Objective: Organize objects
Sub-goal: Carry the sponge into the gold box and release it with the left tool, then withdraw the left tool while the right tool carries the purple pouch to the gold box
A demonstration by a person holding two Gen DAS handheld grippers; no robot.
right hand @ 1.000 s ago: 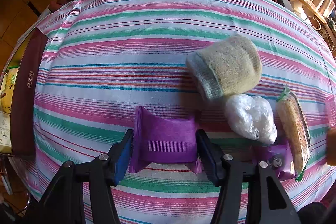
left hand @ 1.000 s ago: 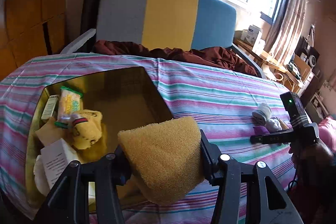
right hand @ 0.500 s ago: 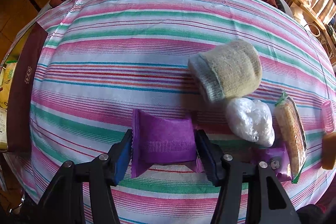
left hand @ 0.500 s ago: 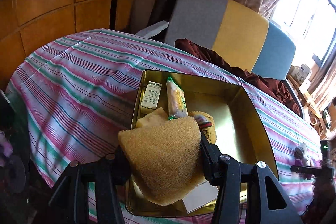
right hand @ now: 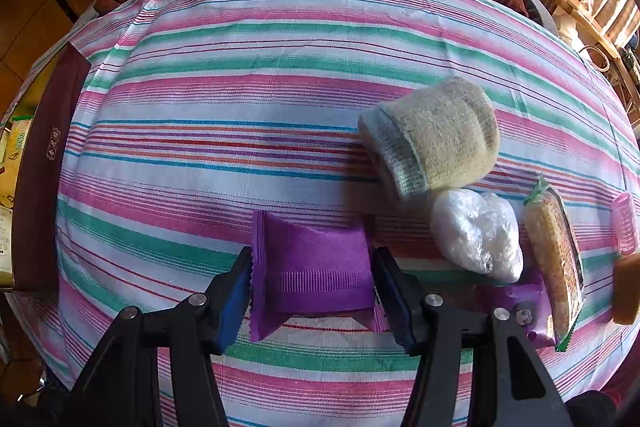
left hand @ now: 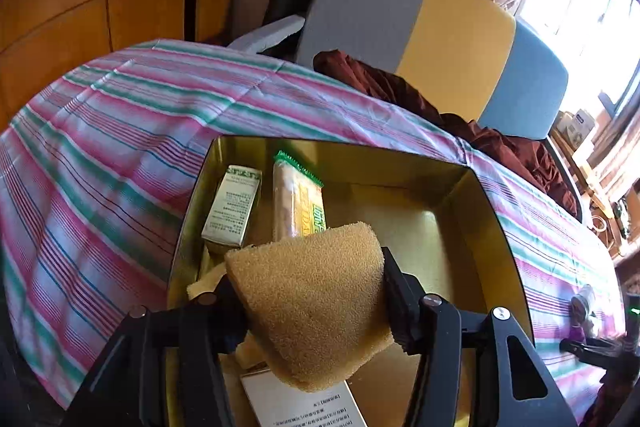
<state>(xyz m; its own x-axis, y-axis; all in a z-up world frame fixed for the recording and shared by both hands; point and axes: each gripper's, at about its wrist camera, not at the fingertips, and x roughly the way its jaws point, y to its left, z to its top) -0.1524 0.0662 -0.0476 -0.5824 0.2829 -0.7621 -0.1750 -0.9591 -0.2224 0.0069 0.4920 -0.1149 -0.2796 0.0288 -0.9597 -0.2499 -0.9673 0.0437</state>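
A tan sponge [left hand: 312, 303] hangs between the pads of my left gripper [left hand: 310, 277], just above the near end of an open gold-lined box [left hand: 500, 227]. The jaws are opening, with the sponge still caught between them. Inside the box lie a white carton [left hand: 234, 205], a green-edged cracker pack [left hand: 298, 205] and a white printed box [left hand: 304, 407] under the sponge. My right gripper [right hand: 312, 263] points steeply down at the striped tablecloth [right hand: 280, 67]. It is shut on a purple packet [right hand: 316, 275] that rests on the cloth.
To the right of the purple packet lie a knitted roll [right hand: 432, 135], a white plastic bag [right hand: 476, 231], a cracker pack [right hand: 554, 255], a second purple packet [right hand: 520, 311] and a pink roller [right hand: 624, 223]. The box's maroon side [right hand: 44, 179] stands at the left table edge. A sofa [left hand: 400, 19] is behind.
My left gripper carried the sponge leftward to over the gold box and sank toward it. The right gripper and the purple packet stayed where they were.
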